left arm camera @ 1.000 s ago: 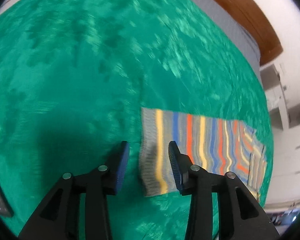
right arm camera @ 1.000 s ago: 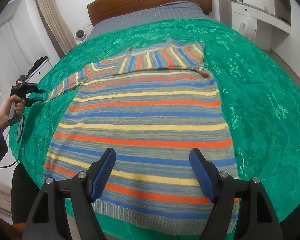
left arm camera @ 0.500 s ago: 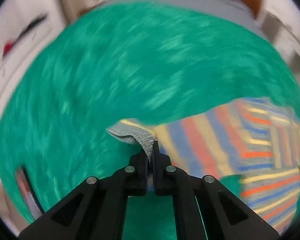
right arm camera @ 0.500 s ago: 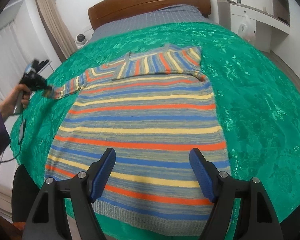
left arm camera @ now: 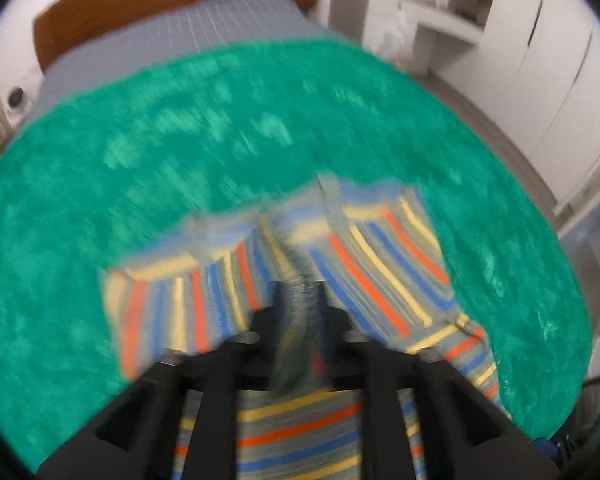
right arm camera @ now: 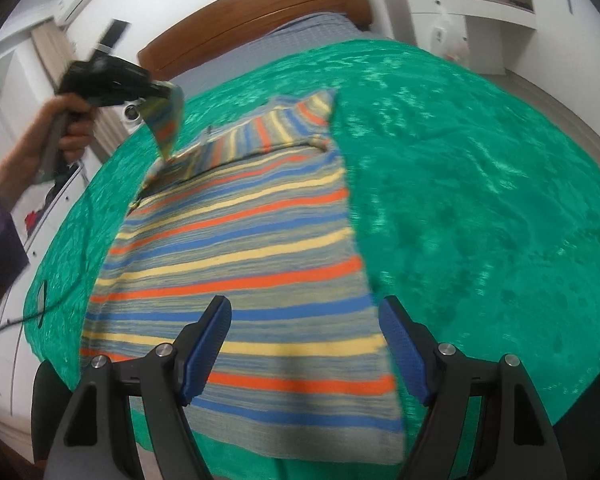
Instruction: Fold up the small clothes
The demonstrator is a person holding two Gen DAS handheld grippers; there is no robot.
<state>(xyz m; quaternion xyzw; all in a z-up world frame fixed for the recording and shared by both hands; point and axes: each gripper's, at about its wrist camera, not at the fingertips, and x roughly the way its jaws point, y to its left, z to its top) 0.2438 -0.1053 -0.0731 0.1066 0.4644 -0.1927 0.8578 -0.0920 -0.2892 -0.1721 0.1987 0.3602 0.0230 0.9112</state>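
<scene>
A striped knit sweater (right arm camera: 236,248) in grey, blue, yellow and orange lies flat on a green bedspread (right arm camera: 480,200). My left gripper (left arm camera: 300,300) is shut on the sweater's left sleeve cuff (left arm camera: 300,320) and holds it lifted above the sweater's chest; it also shows in the right wrist view (right arm camera: 156,90) with the sleeve (right arm camera: 166,124) hanging from it. My right gripper (right arm camera: 304,332) is open and empty, hovering over the sweater's hem near the bed's front edge.
A wooden headboard (right arm camera: 260,12) and grey sheet (right arm camera: 300,32) lie at the far end of the bed. White cabinets (left arm camera: 540,80) stand to the right. A black cable (right arm camera: 60,296) lies on the bedspread's left edge. A white nightstand (right arm camera: 52,208) is at the left.
My left gripper closed on the sleeve cuff, lifted it and swung it in over the sweater's body. My right gripper stayed open over the hem.
</scene>
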